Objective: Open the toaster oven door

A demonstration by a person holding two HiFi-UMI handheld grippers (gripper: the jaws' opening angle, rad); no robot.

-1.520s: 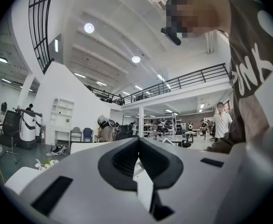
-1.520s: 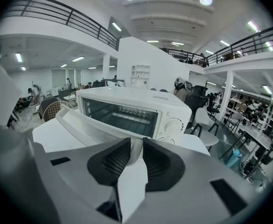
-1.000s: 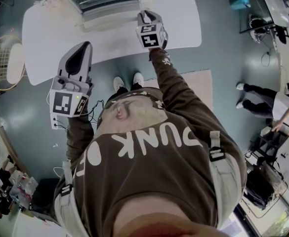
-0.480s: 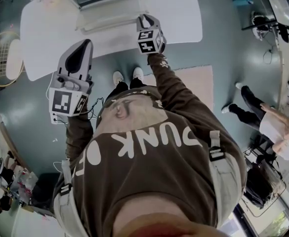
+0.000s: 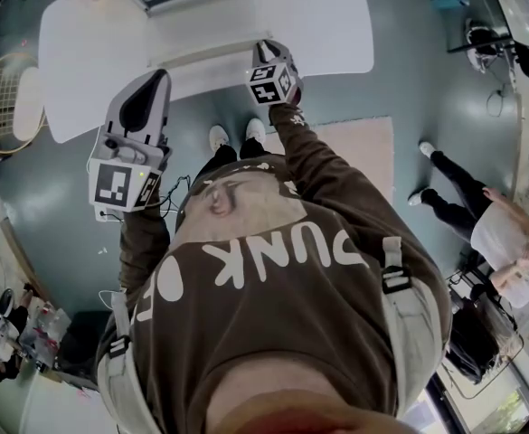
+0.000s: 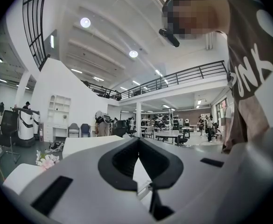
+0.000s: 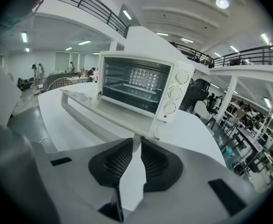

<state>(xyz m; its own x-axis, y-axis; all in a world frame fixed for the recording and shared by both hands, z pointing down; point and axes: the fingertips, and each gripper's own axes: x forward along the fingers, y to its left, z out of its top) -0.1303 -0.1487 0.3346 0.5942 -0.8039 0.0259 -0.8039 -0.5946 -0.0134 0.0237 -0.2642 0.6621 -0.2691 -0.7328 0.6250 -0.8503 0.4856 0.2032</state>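
White boxy toaster oven point(image 7: 141, 85) on white oval table point(image 7: 66, 125), its glass door point(image 7: 103, 107) already folded down flat. Right tool point(image 7: 134, 141) narrow, jaws just been closing, nothing between them, door corner just beyond tips. Left tool point(image 6: 137, 141) closed, empty, off aside. Risk: tips knock door corner, shoving oven back.

The only lettering I can read is on the person's brown shirt point(image 5: 273, 260): big white capitals across the middle of the head view, upside down from there, with "UNK" clear and the letters further left lost in folds. Any print around the toaster oven point(image 7: 141, 85) dials is too small to read.
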